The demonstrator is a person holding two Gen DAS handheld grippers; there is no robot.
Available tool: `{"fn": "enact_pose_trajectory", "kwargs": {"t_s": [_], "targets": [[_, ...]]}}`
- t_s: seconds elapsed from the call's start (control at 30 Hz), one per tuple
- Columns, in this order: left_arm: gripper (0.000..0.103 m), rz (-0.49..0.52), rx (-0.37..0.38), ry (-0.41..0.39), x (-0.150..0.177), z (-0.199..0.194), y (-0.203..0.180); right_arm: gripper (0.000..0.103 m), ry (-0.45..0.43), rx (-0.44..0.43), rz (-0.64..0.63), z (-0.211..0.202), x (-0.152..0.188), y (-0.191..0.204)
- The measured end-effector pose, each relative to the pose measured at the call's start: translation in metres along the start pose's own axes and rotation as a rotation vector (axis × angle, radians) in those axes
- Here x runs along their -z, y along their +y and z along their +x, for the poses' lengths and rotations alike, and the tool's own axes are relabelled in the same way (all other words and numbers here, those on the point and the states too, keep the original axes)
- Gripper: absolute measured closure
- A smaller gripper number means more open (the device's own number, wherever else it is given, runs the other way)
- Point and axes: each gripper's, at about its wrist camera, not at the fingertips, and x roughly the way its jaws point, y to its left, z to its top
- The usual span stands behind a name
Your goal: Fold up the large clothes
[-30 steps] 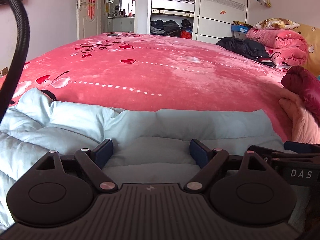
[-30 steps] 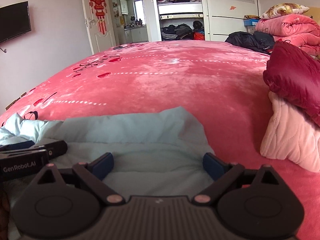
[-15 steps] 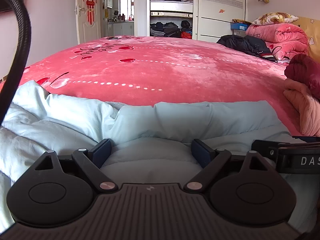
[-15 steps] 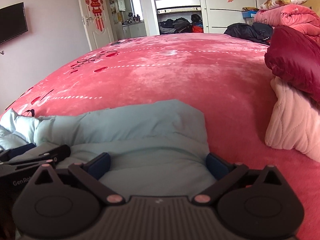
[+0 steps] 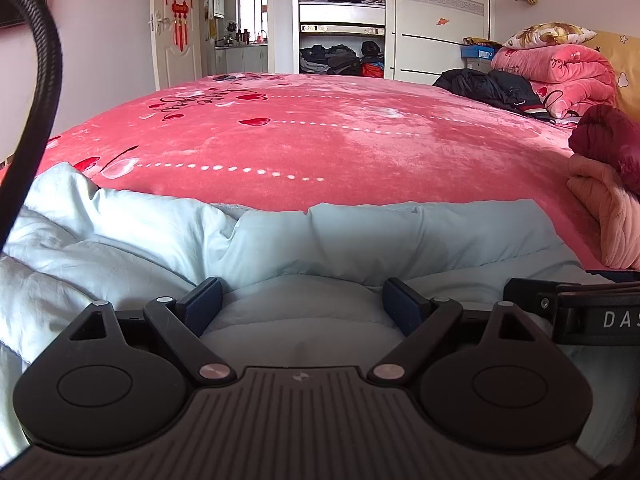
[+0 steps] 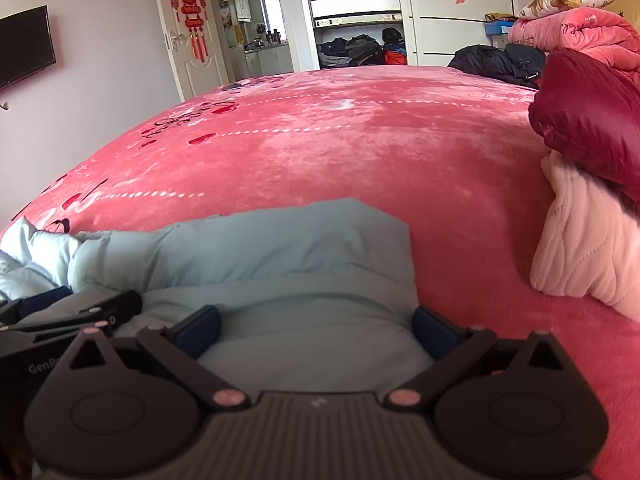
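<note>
Nearest the lens, the left gripper (image 5: 303,298) has its dark blue rubbery fingers (image 5: 202,300) spread wide, with a soft bulge of the pale blue quilted puffer jacket (image 5: 360,236) filling the gap between them; whether the pads actually press the fabric cannot be told. The right gripper (image 6: 316,328) is spread just as wide over the same jacket, its blue pads (image 6: 434,332) set at either side of a smooth, puffy fold. Each gripper's black ribbed body and rounded, matte pivot plates fill the bottom of its view, and the two tools sit just beside each other.

The jacket lies at the near edge of the bed, its padded panels stitched into broad horizontal tubes, creased and rumpled toward the left (image 5: 80,248), with a straighter folded edge on the right (image 6: 404,240).

Beyond it stretches the plush pink velvety bedspread with red hearts and dotted white lines (image 5: 320,140). To the right rests a pale pink quilted garment (image 6: 588,248) with a glossy dark red puffer bundle (image 6: 588,124) on top. Farther back lie a heap of black clothing (image 5: 488,88) and stacked pink fleece blankets (image 5: 560,68), then an open white wardrobe full of folded clothes (image 5: 342,12).
</note>
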Motion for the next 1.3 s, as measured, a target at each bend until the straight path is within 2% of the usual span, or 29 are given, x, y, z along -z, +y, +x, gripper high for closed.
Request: {"fn": "enact_pose_trajectory", "kwargs": {"t_s": [0.47,0.7,0.87,1.0,1.13,1.23,1.3], "targets": [[0.000,0.000,0.009,0.010,-0.002,0.000,0.002,0.001,-0.001,-0.001,-0.002,-0.001,0.000,0.001],[0.000,-0.016,0.064,0.039,-0.017,-0.010,0.015,0.001,0.006,-0.017,0.012,-0.009,-0.005,-0.002],[0.000,-0.064,0.071,-0.057,-0.038,-0.043,0.055,0.001,-0.046,-0.042,0.066,-0.028,-0.010,-0.006],[0.000,-0.072,-0.013,-0.081,-0.048,-0.048,0.098,0.001,-0.118,-0.091,0.062,-0.045,-0.016,0.002],[0.000,-0.088,-0.110,-0.032,-0.043,-0.029,0.136,0.001,-0.156,-0.169,0.026,-0.054,-0.015,0.018],[0.000,-0.108,-0.154,0.008,-0.033,-0.014,0.154,0.001,-0.133,-0.218,-0.019,-0.049,-0.010,0.032],[0.000,-0.128,-0.168,0.021,-0.027,-0.007,0.161,0.001,-0.103,-0.216,-0.049,-0.042,-0.004,0.041]]}}
